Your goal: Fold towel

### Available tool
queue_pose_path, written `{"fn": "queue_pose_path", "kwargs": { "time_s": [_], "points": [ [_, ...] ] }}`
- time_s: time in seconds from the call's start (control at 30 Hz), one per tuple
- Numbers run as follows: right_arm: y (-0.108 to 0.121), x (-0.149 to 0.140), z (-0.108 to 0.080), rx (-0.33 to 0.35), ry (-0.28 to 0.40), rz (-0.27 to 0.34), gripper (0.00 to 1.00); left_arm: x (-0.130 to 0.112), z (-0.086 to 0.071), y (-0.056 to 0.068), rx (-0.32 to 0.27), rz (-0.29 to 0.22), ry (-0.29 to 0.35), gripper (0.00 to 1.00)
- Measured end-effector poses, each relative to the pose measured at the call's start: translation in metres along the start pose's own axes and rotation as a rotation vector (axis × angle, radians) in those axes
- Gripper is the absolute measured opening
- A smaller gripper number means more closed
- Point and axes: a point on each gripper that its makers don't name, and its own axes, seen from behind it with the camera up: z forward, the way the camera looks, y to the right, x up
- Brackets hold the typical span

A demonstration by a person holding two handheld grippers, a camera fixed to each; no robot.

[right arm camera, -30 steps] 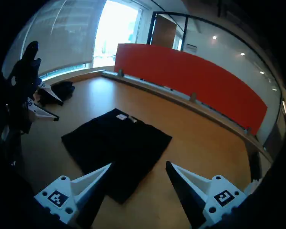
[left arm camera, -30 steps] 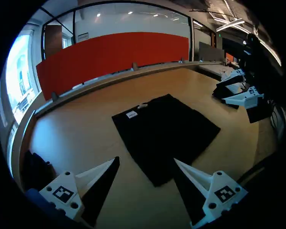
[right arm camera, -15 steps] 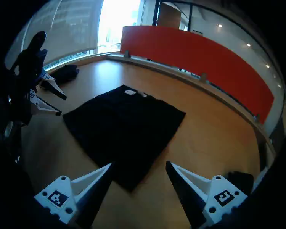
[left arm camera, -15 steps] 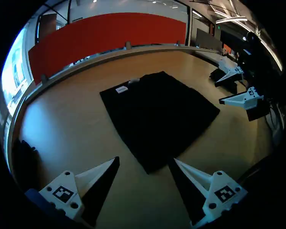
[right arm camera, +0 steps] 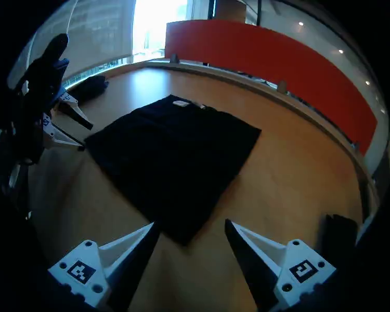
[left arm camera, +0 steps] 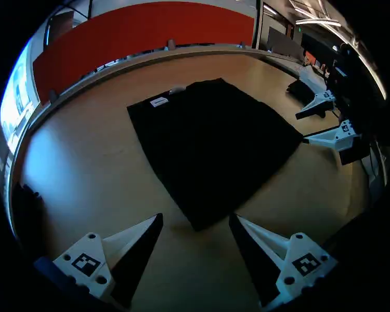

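A black towel (left arm camera: 213, 138) lies flat on the wooden table (left arm camera: 91, 171), with a small white tag (left arm camera: 158, 102) at its far edge. In the left gripper view my left gripper (left arm camera: 195, 229) hangs open just above the towel's near corner. The right gripper (left arm camera: 304, 127) shows at the right edge of that view, open beside the towel's right corner. In the right gripper view the same towel (right arm camera: 174, 151) spreads ahead, and my right gripper (right arm camera: 191, 236) is open over its near corner. The left gripper (right arm camera: 86, 136) appears at the left there, open, by the towel's left corner.
A red partition (left arm camera: 143, 31) runs along the table's far edge. A dark bundle (right arm camera: 88, 87) lies on the table far left in the right gripper view. Another dark object (right arm camera: 340, 234) sits at the table's right edge. Bare wood surrounds the towel.
Both grippers have come down and forward toward the towel, so it looks larger and its near corners now sit between the open fingers. The towel has not moved.
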Motion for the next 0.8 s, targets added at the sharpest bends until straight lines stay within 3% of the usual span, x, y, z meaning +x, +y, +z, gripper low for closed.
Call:
{"fn": "queue_pose_path", "kwargs": {
  "time_s": [0.13, 0.33, 0.5, 0.8],
  "points": [
    [-0.001, -0.004, 0.001, 0.002, -0.006, 0.006, 0.85, -0.003, 0.001, 0.005, -0.013, -0.001, -0.014, 0.94],
    [-0.002, -0.008, 0.001, 0.014, -0.013, 0.023, 0.67, -0.003, 0.001, 0.004, -0.007, -0.005, -0.028, 0.77],
    [-0.002, -0.012, 0.001, 0.026, -0.023, 0.029, 0.63, -0.003, 0.000, 0.004, -0.007, -0.024, -0.035, 0.72],
    [-0.004, -0.018, 0.002, 0.046, -0.033, 0.024, 0.53, -0.003, 0.000, 0.004, 0.015, -0.014, -0.043, 0.70]
  ]
}}
